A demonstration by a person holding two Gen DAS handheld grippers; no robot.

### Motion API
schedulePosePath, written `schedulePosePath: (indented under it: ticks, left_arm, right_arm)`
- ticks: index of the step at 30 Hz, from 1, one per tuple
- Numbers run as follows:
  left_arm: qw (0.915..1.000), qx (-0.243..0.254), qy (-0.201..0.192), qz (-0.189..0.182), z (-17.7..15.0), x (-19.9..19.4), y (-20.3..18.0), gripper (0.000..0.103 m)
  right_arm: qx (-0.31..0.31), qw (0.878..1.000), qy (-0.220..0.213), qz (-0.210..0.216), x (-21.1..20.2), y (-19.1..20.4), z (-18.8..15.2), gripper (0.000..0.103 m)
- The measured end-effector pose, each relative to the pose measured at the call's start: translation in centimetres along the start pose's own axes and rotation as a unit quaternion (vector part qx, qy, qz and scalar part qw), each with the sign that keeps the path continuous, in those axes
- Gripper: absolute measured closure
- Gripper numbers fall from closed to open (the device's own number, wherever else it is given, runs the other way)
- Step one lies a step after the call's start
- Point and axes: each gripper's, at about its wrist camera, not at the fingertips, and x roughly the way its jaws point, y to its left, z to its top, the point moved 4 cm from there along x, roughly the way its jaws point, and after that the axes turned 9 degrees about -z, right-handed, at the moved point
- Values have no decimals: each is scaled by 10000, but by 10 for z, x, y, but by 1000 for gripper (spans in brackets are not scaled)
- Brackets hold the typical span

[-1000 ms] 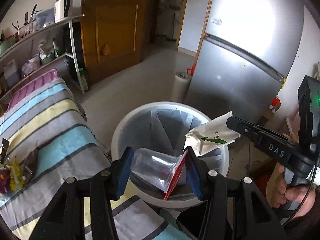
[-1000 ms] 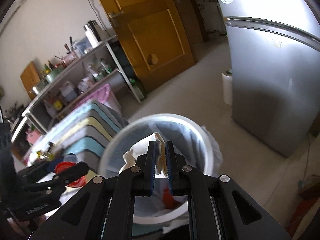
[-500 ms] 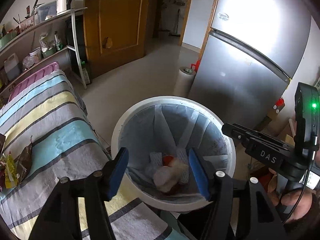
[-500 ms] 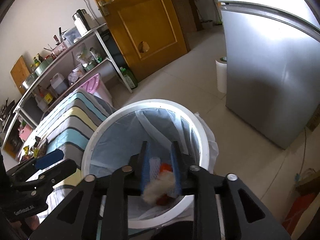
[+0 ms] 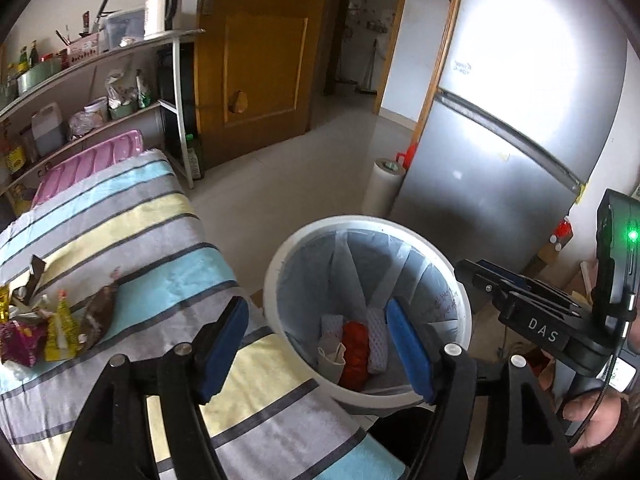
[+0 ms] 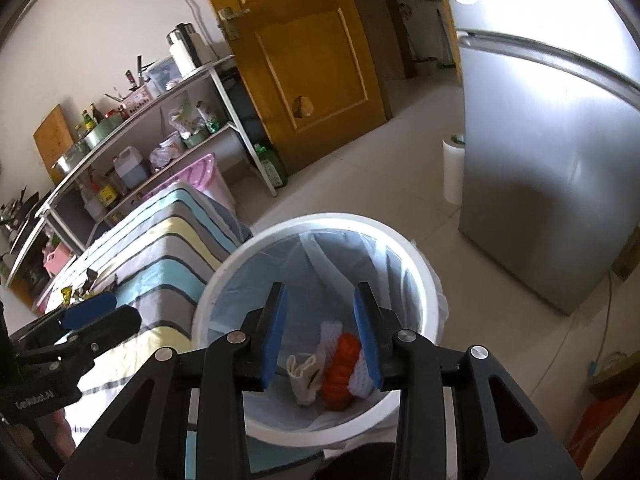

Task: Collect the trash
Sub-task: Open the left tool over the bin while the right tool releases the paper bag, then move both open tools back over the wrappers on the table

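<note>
A white bin [image 5: 276,280] with a pale blue liner stands beside the striped table. In it lie a red item [image 5: 355,354], white foam netting [image 5: 376,340] and a beige wrapper [image 5: 332,360]. My left gripper [image 5: 316,312] hangs over the bin's near edge, its jaws opening with nothing between them. My right gripper [image 6: 321,292] hovers above the bin [image 6: 416,276], its jaws also opening and empty; the dropped trash [image 6: 340,364] lies below it. Several snack wrappers [image 5: 52,328] lie on the striped cloth to the left. Each view also shows the other gripper: right [image 5: 480,276], left [image 6: 96,308].
A striped cloth [image 5: 120,240] covers the table left of the bin. A silver fridge [image 5: 500,140] stands behind the bin with a paper roll [image 5: 382,188] at its foot. A cluttered shelf [image 5: 100,80], a pink lid [image 5: 92,160] and a wooden door [image 5: 260,60] lie beyond.
The left gripper let go of a clear cup with a red lid, the right let go of a white wrapper; both fell into the bin. Both jaws widened, and the left hand drew back leftwards.
</note>
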Motion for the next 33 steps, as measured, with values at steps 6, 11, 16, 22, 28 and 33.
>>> schedulePosePath:
  ticks: [6,11,16,22,28,33]
  left_arm:
    - [9995,-59,-211,245,-2,-25,15,27]
    - [9984,-161,-357,403,-7,-44,32,26]
    - [9959,-339,-474,685,-16,-66,60,26]
    - [9906,-689,-596,1024,-26,-90,103,26]
    - [9825,-1032,-744,1361,-39,-116,144,26]
    - [9754,-1301,-820,1582,-48,-133,176,26]
  right_arm:
    - [-169,9996,-156,170,-14,26,3,61]
    - [-339,9985,-247,352,-23,51,4,56]
    - [-613,9960,-293,579,-26,83,3,54]
    - [-895,9921,-251,838,-22,122,-2,52]
    - [-1208,9869,-169,1057,-15,162,-8,51]
    - [-1436,9817,45,1251,-2,196,-11,51]
